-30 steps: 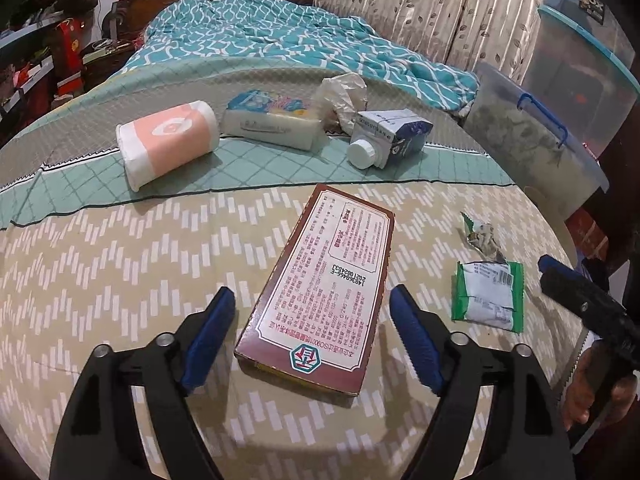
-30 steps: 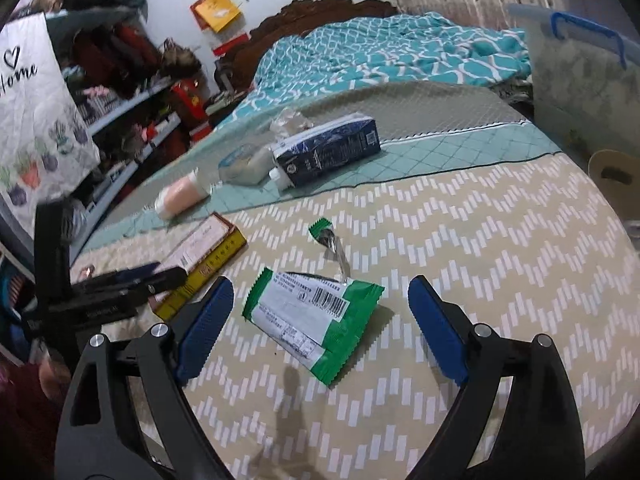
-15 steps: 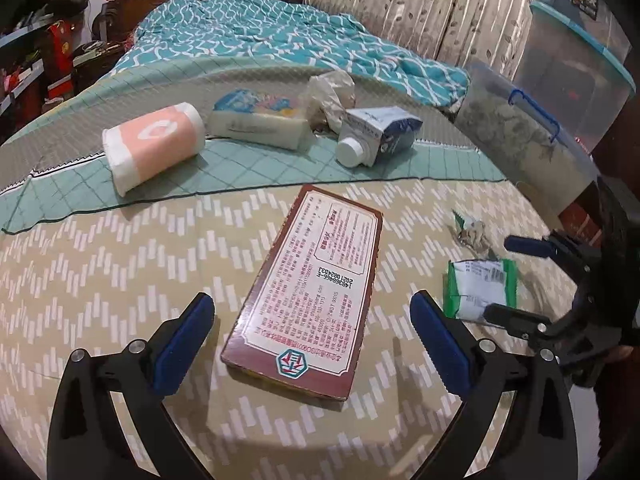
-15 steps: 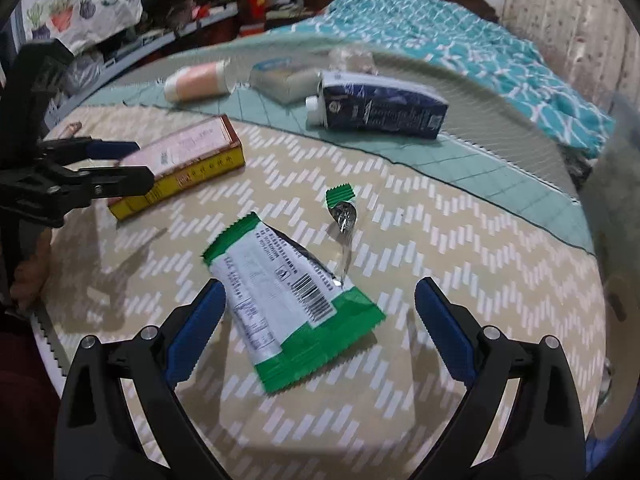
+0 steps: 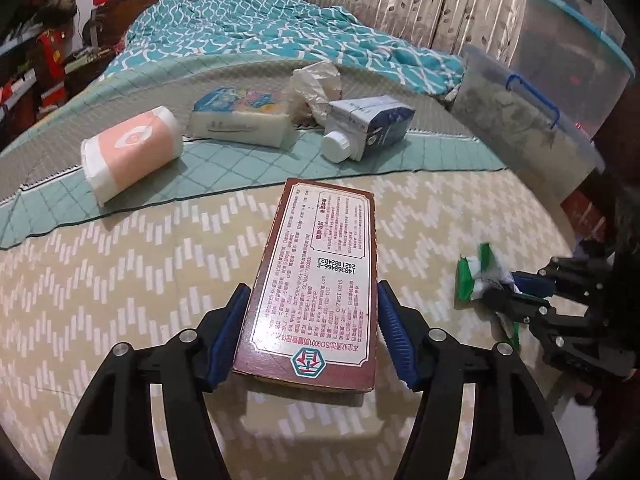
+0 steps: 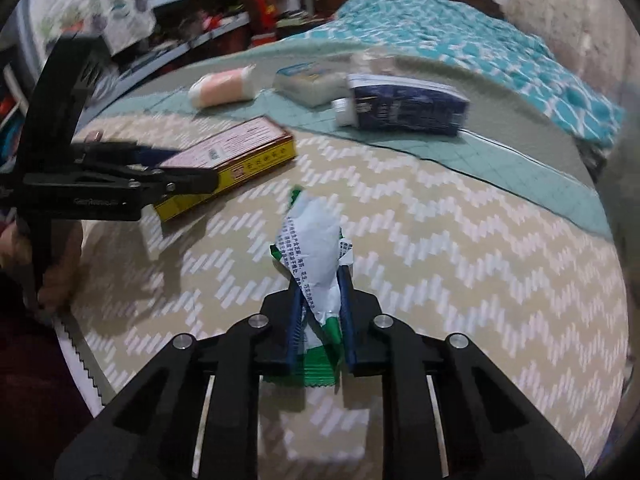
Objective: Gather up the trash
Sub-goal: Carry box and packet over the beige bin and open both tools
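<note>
A flat box [image 5: 320, 280] lies on the near part of a bed [image 5: 120, 280], lengthwise between the jaws of the left gripper [image 5: 312, 332], which are closing against its sides. To its right, the right gripper [image 6: 320, 312] is closing on a crumpled wrapper [image 6: 316, 256]. Behind them, in a row from left to right, lie a roll [image 5: 132, 152], a soft pack [image 5: 240, 120], a crumpled bag [image 5: 316, 84] and a carton [image 5: 368, 124], with a quilt [image 5: 260, 28] farther back.

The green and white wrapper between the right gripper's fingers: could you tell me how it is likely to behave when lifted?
The green and white wrapper has crumpled as the right gripper closes on it, so it is probably thin, floppy film. It looks empty, likely very light. Its glossy surface may slip.
</note>
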Action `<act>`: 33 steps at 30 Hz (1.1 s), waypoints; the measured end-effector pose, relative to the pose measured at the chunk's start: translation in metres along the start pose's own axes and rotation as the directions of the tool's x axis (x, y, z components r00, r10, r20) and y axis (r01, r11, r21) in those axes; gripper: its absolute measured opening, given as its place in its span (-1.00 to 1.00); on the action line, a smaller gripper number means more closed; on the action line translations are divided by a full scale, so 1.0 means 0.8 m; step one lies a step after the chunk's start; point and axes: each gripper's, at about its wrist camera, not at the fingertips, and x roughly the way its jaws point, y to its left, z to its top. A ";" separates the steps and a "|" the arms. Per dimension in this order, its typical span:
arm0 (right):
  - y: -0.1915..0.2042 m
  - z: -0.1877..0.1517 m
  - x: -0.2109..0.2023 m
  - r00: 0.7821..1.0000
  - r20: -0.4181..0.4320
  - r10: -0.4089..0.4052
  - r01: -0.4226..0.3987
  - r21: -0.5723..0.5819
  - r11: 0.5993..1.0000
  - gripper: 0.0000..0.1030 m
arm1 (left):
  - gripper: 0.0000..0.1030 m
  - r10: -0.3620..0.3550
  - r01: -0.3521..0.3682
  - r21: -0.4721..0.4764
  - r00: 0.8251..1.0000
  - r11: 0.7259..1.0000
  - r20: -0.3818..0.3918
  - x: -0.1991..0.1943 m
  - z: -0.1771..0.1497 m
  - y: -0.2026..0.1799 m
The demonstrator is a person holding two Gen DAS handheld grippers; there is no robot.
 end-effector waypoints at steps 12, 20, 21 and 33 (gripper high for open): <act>-0.147 -0.037 -0.089 0.972 0.156 -0.173 0.105 0.367 0.924 -0.65 | 0.12 -0.190 0.195 0.126 0.980 0.973 -0.055 0.032 0.063 -0.115; -0.309 -0.105 -0.157 0.933 0.184 -0.309 0.120 0.651 0.750 -0.65 | 0.12 -0.315 0.344 0.231 0.937 0.910 -0.153 0.103 0.116 -0.273; -0.327 -0.111 -0.162 0.930 0.180 -0.321 0.121 0.674 0.729 -0.65 | 0.12 -0.331 0.363 0.246 0.929 0.898 -0.164 0.113 0.124 -0.299; -0.429 -0.128 -0.166 0.896 0.182 -0.406 0.114 0.787 0.606 0.45 | 0.61 -0.379 0.428 0.232 0.897 0.873 -0.229 0.208 0.181 -0.450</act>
